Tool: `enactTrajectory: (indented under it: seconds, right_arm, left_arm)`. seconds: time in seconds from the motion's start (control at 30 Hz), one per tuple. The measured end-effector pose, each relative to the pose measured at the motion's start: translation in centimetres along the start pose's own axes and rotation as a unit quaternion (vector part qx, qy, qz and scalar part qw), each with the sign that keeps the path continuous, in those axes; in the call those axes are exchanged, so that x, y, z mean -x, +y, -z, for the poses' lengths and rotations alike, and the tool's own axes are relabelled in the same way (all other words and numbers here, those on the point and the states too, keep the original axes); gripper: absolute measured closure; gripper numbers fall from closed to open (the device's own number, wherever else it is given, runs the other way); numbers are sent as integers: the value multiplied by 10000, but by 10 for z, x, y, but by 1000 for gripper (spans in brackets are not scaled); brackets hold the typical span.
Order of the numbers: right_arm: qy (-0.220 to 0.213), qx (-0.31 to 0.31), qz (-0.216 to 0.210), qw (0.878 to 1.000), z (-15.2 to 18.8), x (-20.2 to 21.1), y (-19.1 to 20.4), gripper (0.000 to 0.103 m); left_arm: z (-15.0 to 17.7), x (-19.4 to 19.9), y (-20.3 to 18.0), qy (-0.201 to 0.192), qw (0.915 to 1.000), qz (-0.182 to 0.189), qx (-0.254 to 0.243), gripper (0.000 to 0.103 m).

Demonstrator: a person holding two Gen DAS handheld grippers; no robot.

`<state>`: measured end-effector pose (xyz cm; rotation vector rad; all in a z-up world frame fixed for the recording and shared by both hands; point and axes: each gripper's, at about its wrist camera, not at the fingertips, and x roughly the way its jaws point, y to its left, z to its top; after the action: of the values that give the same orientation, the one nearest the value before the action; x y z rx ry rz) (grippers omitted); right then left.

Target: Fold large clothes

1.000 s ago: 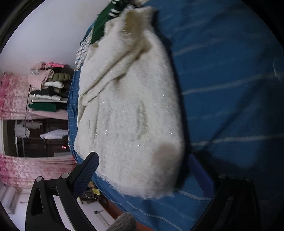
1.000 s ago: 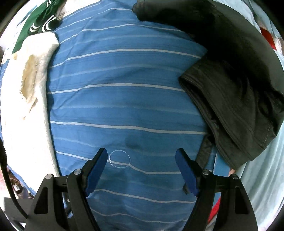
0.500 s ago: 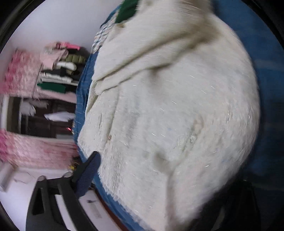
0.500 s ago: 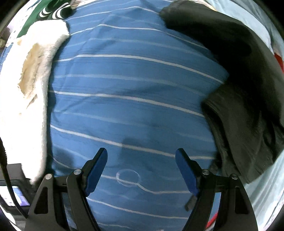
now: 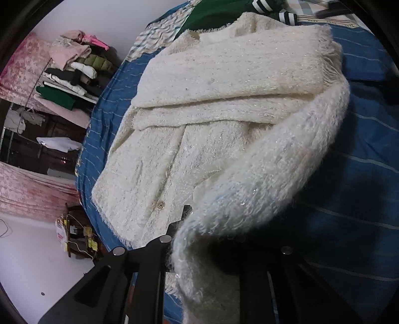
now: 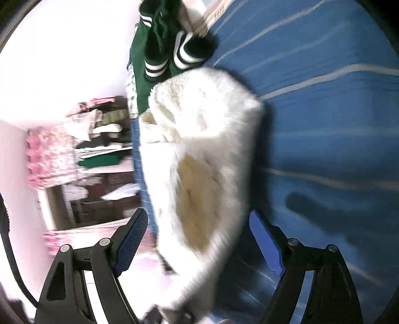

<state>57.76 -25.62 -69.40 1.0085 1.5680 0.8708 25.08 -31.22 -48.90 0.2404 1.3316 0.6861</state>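
Note:
A cream fuzzy jacket [image 5: 224, 124] lies on the blue striped bed sheet [image 5: 361, 174], one sleeve folded across its chest. My left gripper [image 5: 212, 236] is shut on the jacket's near edge, and the lifted fabric curls up and drapes over the fingers, hiding the right finger. In the right wrist view the same jacket [image 6: 204, 139] is blurred, and its near end shows between the fingers of my right gripper [image 6: 197, 224]. Those jaws are opening, and the blue pads [image 6: 132, 236] stand well apart from the cloth.
A green garment with white-striped cuffs [image 5: 219, 15] lies beyond the jacket's collar, also the green garment [image 6: 159, 49] in the right view. Past the bed's left edge stand a shelf of folded clothes [image 5: 72, 67], pink curtains [image 5: 22, 197] and pale floor.
My left gripper has shut on the jacket's edge and raised it, so the cloth now curls over. My right gripper has swung left from the black garment to the cream jacket.

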Motion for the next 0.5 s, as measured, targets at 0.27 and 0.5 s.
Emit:
enactTrajectory:
  seconds: [0.27,0.5]
  right_arm:
    - [-163,-471,912,9946,-14,-30,8,76]
    - [-632,-308,1383,9879,12,-13,109,82]
  left_arm:
    - [-9,-6,21,5,9985,531,110,91]
    - [-26,-4,85,108,9908,1309,321,92]
